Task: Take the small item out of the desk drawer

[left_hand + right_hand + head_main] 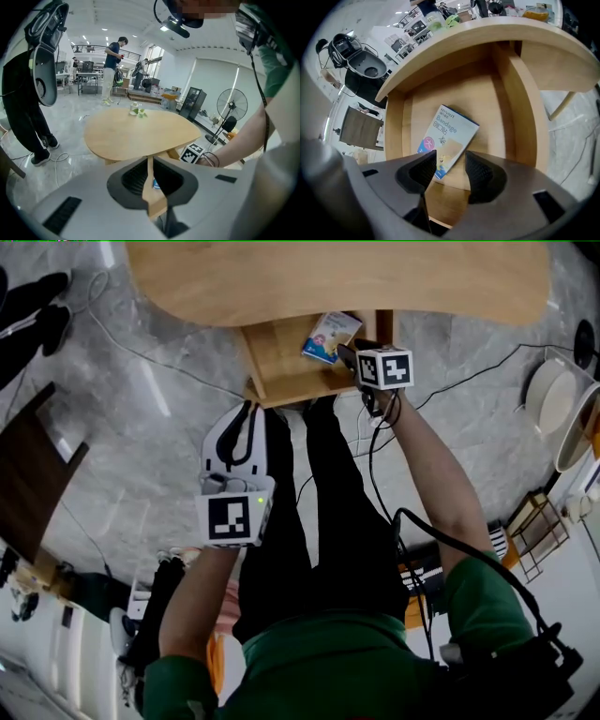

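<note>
Pale-wood desk drawer (pixel 506 117) stood open under the rounded wooden surface (pixel 337 277). A flat blue-and-white cardboard bandage box (pixel 450 138) lay on the drawer floor, clear of both side walls. Judged light, stiff, thin and slightly slick; best pinched across its near short edge. Right tongs (pixel 451 159) were spread wide just over that edge, not gripping. Left tongs (pixel 151 173) were apart and empty, well back from the drawer. Grey marbled floor (pixel 141 409), loose cables, open workshop room.

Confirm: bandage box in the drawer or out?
In: bandage box lies flat on the floor of the drawer; right gripper open over it, not gripping.
</note>
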A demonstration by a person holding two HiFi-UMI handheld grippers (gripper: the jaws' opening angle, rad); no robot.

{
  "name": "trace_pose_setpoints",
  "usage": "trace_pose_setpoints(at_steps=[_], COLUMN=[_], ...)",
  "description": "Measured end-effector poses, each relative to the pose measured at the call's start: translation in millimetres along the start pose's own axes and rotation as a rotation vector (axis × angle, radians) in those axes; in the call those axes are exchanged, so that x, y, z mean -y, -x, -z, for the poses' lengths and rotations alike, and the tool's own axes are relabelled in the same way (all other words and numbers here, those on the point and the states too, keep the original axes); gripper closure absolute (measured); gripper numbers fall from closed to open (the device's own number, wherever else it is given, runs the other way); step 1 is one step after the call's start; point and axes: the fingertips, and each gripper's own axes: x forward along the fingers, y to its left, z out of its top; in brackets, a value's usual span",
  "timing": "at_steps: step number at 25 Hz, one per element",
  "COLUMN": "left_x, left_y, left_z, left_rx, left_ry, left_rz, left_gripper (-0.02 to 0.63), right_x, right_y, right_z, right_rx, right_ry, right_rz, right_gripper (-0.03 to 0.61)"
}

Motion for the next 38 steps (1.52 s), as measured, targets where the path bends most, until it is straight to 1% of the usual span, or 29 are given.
trace_pose_setpoints(at_steps=[4, 9, 12, 14, 16, 18, 20, 24, 29, 35, 38], left_x=[-2.2, -2.5, -3.5, -2.7, -2.5, -2.2, -2.6, -1.4, 3.3, 6.1, 6.0], left_y=[-1.3, -3.2, -1.1, 0.4, 2.1, 4.2, 5.2, 2.9, 11.8, 25.8, 31.9], left_z=[2.3, 3.1, 1.9, 0.9, 0.4, 0.6, -0.4, -6.5, -11.1, -21.7, -26.6], left_rx=[-0.011, -0.020, -0.018, -0.010, -0.009, -0.020, -0.028, -0.008, 0.010, 0.030, 0.050], left_ry=[0.004, 0.001, 0.004, 0.013, 0.015, 0.014, 0.007, -0.006, 0.002, -0.002, -0.011], left_rz=[-0.002, -0.002, -0.004, -0.005, -0.007, -0.009, -0.011, -0.008, -0.005, -0.003, -0.007], left_gripper=[0.565, 0.565, 0.565, 0.565, 0.565, 0.565, 0.565, 0.565, 0.565, 0.565, 0.565], right_x=[4.5, 7.6, 7.9, 9.6, 10.2, 9.2, 5.9, -4.7, -19.7, -34.0, -40.6], right_y=[-11.7, -20.9, -22.1, -21.3, -19.4, -14.4, -8.4, 0.8, 12.7, 38.3, 49.4], right_z=[-1.8, -4.2, -7.1, -7.1, -5.8, -4.1, -5.2, -12.8, -4.5, -9.5, -9.9], right_rx=[-0.015, 0.002, 0.021, 0.034, 0.041, 0.046, 0.056, 0.085, 0.077, 0.096, 0.095], right_ry=[0.013, -0.044, -0.057, -0.064, -0.057, -0.042, -0.017, 0.047, 0.116, 0.187, 0.252], right_rz=[0.026, -0.012, -0.031, -0.043, -0.048, -0.042, -0.032, -0.031, -0.031, -0.025, -0.022], right_gripper=[0.368, 0.368, 0.370, 0.378, 0.407, 0.448, 0.471, 0.515, 0.528, 0.531, 0.531])
